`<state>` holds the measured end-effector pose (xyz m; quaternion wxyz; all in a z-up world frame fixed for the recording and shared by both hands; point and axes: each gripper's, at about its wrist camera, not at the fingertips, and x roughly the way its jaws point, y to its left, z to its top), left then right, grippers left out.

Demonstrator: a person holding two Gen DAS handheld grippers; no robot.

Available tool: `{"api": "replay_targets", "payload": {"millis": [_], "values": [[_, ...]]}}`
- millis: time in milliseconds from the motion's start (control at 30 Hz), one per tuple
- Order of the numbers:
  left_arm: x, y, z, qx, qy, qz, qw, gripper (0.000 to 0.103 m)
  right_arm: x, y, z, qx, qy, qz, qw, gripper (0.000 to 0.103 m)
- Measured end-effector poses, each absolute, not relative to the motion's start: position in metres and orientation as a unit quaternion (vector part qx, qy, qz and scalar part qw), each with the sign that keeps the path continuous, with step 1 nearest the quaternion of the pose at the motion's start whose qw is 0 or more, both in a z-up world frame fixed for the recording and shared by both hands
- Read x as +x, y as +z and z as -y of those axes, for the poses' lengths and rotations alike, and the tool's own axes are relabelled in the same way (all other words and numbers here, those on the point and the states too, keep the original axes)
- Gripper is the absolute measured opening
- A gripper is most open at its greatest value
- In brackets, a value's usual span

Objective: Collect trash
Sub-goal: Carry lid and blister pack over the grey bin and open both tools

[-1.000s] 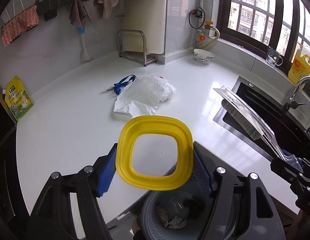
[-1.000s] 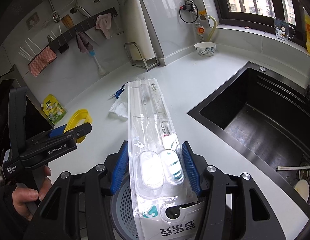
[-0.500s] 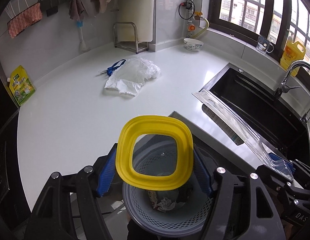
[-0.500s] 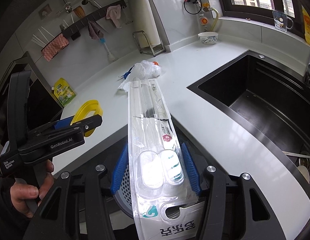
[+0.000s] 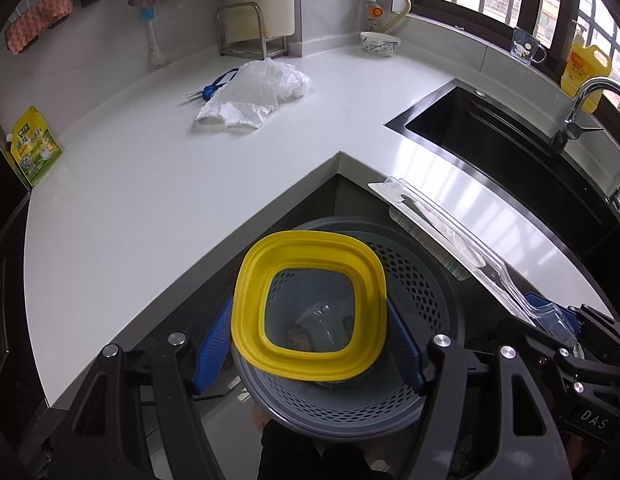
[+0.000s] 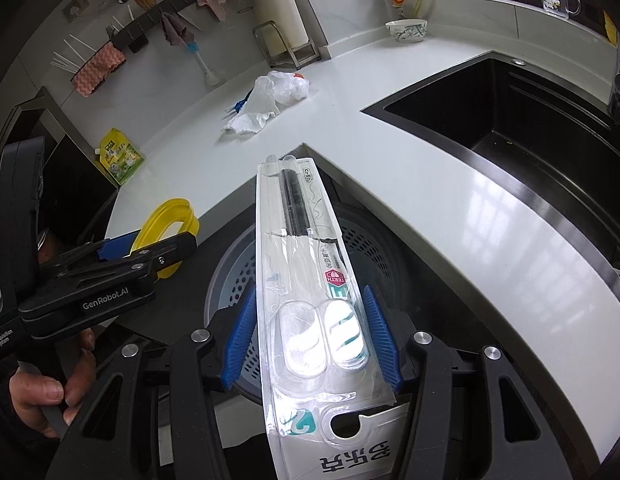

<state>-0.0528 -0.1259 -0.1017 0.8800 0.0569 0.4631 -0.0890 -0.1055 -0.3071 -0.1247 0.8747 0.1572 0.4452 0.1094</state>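
Left tool [image 5: 310, 344]: blue pads pinch yellow ring [image 5: 310, 304] by its opposite edges, ring held flat above grey bin [image 5: 426, 292]. Right tool [image 6: 310, 336]: pads clamp clear blister pack [image 6: 305, 280] along its long sides, pack pointing forward over bin's perforated rim. Bin: stands below inner corner of white worktop [image 5: 149, 184]; crumpled scraps visible at its bottom through ring. Worktop: white plastic bag [image 5: 257, 92] with blue item just beside it, well apart from bin; yellow pouch [image 5: 33, 146] at left edge; bowl [image 5: 380, 43] near back wall. Black sink [image 5: 502, 152] to right.
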Motion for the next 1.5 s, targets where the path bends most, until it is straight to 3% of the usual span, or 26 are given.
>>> {"api": "replay_targets", "payload": {"millis": [933,1500], "values": [[-0.031,-0.178,0.12,0.056,-0.091,-0.527,0.843,0.068,-0.076,-0.201,0.28,0.132,0.084,-0.544,0.825,0.052],[-0.027,-0.176,0.115,0.061,-0.086,-0.532,0.84,0.072,-0.073,-0.205,0.289,0.141,0.068,-0.559,0.814,0.055]]}}
